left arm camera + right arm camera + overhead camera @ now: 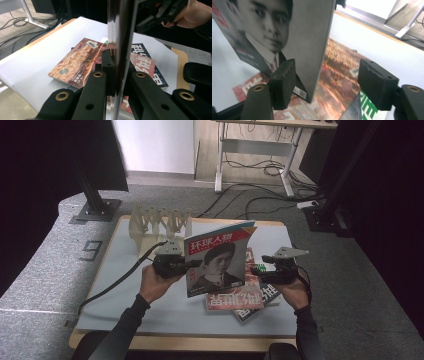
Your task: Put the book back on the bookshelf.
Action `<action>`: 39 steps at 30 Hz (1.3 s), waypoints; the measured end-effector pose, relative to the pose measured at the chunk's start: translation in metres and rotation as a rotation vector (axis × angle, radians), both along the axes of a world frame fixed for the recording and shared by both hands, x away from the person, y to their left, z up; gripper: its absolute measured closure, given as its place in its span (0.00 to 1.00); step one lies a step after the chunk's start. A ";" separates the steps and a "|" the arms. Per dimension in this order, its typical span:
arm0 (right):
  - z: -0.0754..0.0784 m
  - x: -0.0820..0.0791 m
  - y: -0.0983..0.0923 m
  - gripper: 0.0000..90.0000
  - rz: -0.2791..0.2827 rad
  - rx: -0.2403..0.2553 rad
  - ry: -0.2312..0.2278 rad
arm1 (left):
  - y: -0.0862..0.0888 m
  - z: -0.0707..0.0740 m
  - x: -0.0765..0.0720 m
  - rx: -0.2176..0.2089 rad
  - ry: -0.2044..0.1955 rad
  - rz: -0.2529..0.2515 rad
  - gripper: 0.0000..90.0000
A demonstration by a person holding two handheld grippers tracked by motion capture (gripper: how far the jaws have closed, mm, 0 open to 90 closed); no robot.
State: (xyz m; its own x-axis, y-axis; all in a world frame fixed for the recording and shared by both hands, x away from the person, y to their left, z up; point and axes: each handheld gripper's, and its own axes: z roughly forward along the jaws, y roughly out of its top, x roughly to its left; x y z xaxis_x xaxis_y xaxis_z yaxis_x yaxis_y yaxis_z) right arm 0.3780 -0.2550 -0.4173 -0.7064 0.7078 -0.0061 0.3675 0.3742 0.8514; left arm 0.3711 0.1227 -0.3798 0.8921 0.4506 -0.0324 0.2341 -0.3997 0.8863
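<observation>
Magazine [217, 262] with a portrait cover stands upright above the table [125, 285], held at its left edge by the left tool [192, 265]; in the left gripper view the pads are pressed tight on the thin edge of the magazine [120, 37], which rises straight up between them. The right tool [255, 268] sits just beside the magazine's right edge, and in the right gripper view its jaws stand apart, one pad [284, 80] near the cover and the other [377, 82] well clear, with the magazine's edge [312, 50] between them and neither pad pressing on it. Under the raised magazine, a loose stack of other magazines [240, 300] lies flat on the pale table surface; its top one has a reddish-brown cover [77, 62], with another showing bold white characters beside it [142, 62]. A pale lattice rack [160, 222] stands at the far side of the table, behind the left hand [155, 282]. The right hand [292, 287] grips its tool from below.
</observation>
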 end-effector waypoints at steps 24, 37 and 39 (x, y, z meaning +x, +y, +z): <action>-0.058 -0.011 -0.018 0.09 -0.235 0.019 0.104 | 0.032 0.018 0.002 0.040 0.042 0.082 0.96; -0.090 -0.016 -0.022 0.04 -0.270 -0.004 0.137 | 0.052 0.023 0.001 0.031 0.047 0.138 0.96; -0.093 -0.016 -0.022 0.04 -0.275 -0.004 0.136 | 0.055 0.023 0.000 0.026 0.048 0.149 0.96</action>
State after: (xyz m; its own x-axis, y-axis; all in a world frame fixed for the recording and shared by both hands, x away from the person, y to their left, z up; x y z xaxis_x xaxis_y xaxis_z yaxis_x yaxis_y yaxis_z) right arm 0.3619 -0.2775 -0.5102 -0.4833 0.8725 0.0721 0.5655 0.2482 0.7865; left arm 0.3712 0.1781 -0.3568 0.8129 0.5793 -0.0600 0.3344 -0.3801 0.8624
